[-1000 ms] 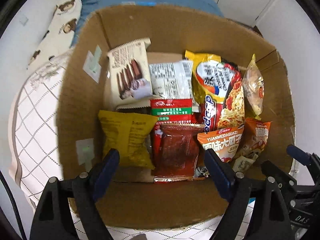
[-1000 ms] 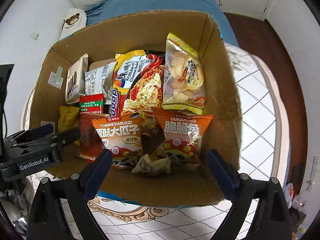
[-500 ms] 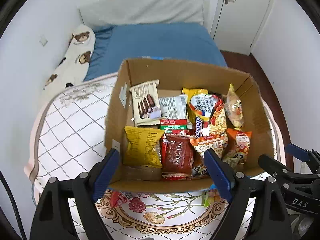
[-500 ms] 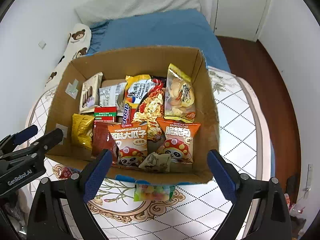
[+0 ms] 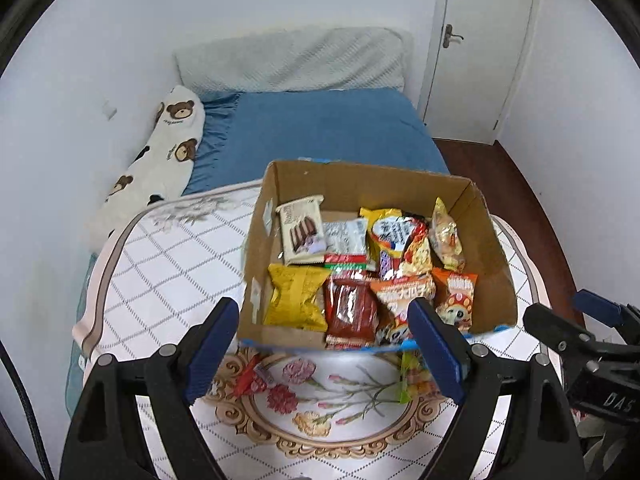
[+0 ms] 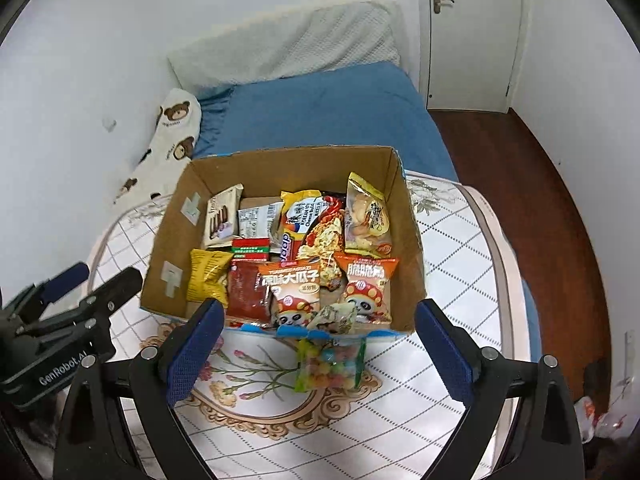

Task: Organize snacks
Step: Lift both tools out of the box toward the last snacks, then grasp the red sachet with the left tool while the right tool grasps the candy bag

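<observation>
Cardboard box [image 6: 408, 240] on worktop [image 6: 460, 240], packed with snacks. Candy bag [image 6: 332, 364] and red packet [image 5: 250, 378] lie outside, just before box's near wall. Left tongs [image 5: 324, 352] and right tongs [image 6: 316, 344] both gape wide, empty. Risk: slippery candy bag squirts from pads; box nudged on reach.

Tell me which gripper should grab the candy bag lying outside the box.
Right gripper, probably: open and empty, with the candy bag between its fingers in view. In the left view the bag sits behind the right-hand finger.
</observation>
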{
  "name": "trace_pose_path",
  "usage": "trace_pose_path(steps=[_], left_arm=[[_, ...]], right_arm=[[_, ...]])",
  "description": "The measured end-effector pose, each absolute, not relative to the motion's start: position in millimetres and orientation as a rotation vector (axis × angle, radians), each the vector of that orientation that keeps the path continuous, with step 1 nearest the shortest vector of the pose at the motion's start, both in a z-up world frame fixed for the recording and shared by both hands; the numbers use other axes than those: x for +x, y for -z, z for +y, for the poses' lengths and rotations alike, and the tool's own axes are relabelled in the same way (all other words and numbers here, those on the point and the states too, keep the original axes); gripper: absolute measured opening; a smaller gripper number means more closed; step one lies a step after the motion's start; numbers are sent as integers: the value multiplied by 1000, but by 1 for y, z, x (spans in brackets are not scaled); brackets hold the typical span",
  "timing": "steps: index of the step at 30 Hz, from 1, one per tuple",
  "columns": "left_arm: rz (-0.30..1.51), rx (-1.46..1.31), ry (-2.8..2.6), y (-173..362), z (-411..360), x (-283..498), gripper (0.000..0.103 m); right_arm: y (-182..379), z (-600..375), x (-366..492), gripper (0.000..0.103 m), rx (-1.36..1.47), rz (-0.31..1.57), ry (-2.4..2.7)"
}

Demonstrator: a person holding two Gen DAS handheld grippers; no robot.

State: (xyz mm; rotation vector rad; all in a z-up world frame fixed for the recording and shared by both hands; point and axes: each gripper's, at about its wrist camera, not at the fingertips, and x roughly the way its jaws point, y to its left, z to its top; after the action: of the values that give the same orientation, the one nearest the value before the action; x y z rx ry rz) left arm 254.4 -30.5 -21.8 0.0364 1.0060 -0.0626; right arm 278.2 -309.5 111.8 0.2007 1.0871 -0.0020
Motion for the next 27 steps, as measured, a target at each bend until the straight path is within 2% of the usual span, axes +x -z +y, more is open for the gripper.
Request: trace_pose_path(steps=[4,9,16,22,27], left_arm=[[1061,29,14,47,-12,241,86],[1188,52,-98,105,21,234,86],[1312,19,-258,163,73,223,86],[1361,2,-310,184,95,216,86],[1373,74,-263,194,93,221,86]], right_arm=[[-76,-316,267,99,289,1162,-8],[14,-322,272,99,358,1330,8],[111,-344,273,99,594,1404,85],[120,-300,245,99,701,1499,-122],[88,-283,243,99,502,1432,-178]])
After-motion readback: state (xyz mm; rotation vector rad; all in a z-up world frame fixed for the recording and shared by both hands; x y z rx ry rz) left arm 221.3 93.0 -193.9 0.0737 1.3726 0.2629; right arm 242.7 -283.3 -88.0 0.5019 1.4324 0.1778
